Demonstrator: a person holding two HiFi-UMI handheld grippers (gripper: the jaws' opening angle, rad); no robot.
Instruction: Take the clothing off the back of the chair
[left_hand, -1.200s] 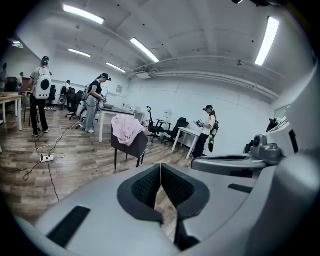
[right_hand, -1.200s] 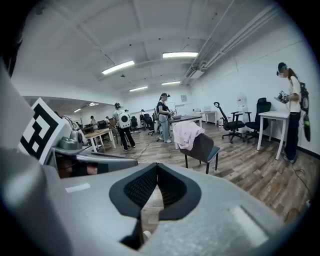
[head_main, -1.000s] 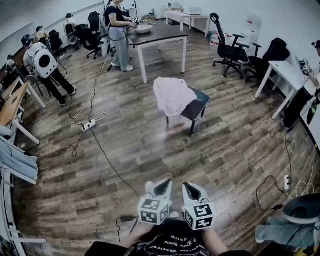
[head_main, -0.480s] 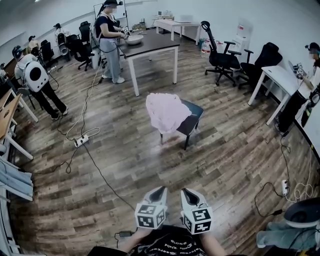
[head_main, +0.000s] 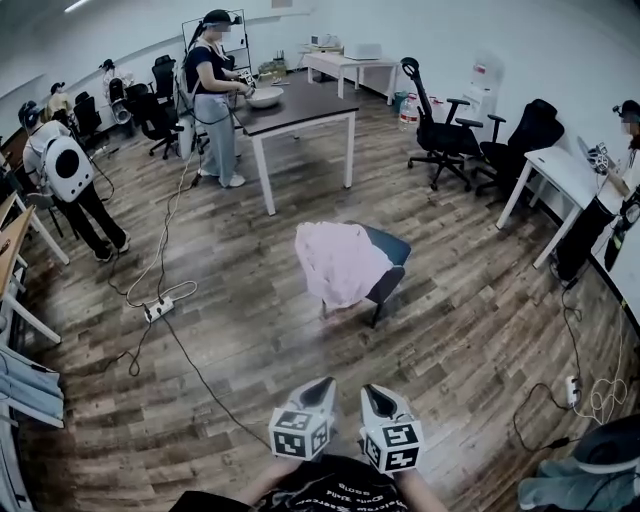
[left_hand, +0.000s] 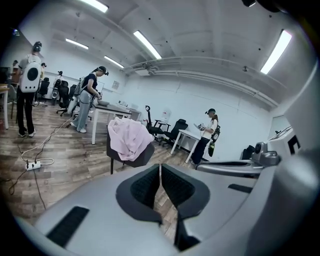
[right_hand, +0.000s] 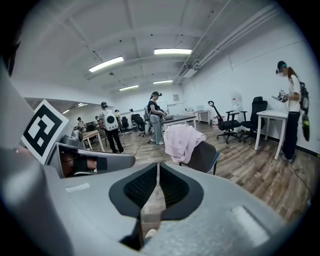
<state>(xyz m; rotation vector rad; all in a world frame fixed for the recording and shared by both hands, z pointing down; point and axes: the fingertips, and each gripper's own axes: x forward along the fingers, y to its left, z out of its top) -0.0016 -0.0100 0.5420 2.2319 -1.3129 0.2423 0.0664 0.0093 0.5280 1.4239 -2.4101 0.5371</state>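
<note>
A pale pink garment (head_main: 340, 262) hangs over the back of a dark chair (head_main: 388, 268) in the middle of the wooden floor. The same garment (left_hand: 129, 138) shows ahead in the left gripper view, and the garment (right_hand: 182, 140) on the chair (right_hand: 205, 156) shows ahead in the right gripper view. My left gripper (head_main: 327, 385) and right gripper (head_main: 369, 391) are side by side at the bottom of the head view, well short of the chair. Both are shut with nothing between their jaws.
A dark table (head_main: 297, 105) stands beyond the chair with a person (head_main: 210, 95) beside it. Office chairs (head_main: 440, 130) and a white desk (head_main: 555, 175) are at the right. A cable and power strip (head_main: 155, 310) lie on the floor to the left.
The chair with the garment has come closer and lower in the head view as I walk toward it. Both grippers stay shut and side by side.
</note>
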